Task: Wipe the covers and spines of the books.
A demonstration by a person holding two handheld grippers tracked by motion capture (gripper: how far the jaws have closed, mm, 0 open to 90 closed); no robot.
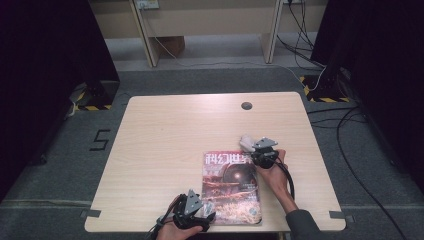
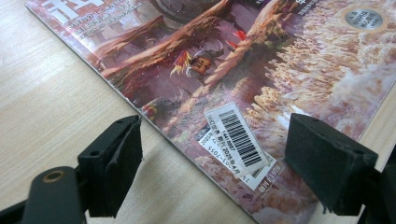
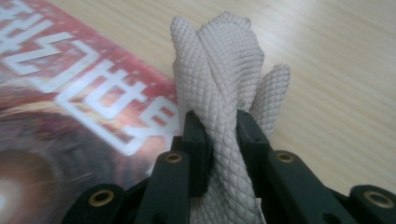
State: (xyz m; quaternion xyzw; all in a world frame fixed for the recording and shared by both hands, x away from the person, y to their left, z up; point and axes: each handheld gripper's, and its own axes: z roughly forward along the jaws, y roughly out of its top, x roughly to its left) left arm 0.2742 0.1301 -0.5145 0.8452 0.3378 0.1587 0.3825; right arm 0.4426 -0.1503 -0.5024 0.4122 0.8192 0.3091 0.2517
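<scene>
A magazine [image 1: 231, 187] with a reddish cover and white characters lies flat on the wooden table [image 1: 165, 130], near the front edge. My left gripper [image 1: 200, 212] stands open at its near left corner, jaws straddling the edge by the barcode label [image 2: 238, 140], and presses on nothing. My right gripper [image 1: 252, 150] is at the magazine's far right corner, shut on a bunched white textured cloth [image 3: 224, 88] that sticks up between its jaws. In the right gripper view the cloth hangs just past the magazine's top edge [image 3: 93, 107].
A round cable hole [image 1: 246, 105] sits in the table's far edge. Black stands and cables [image 1: 320, 85] lie on the carpet beyond the table, with yellow-black floor tape [image 1: 92, 106] at both sides. Light wooden furniture legs [image 1: 150, 45] stand at the back.
</scene>
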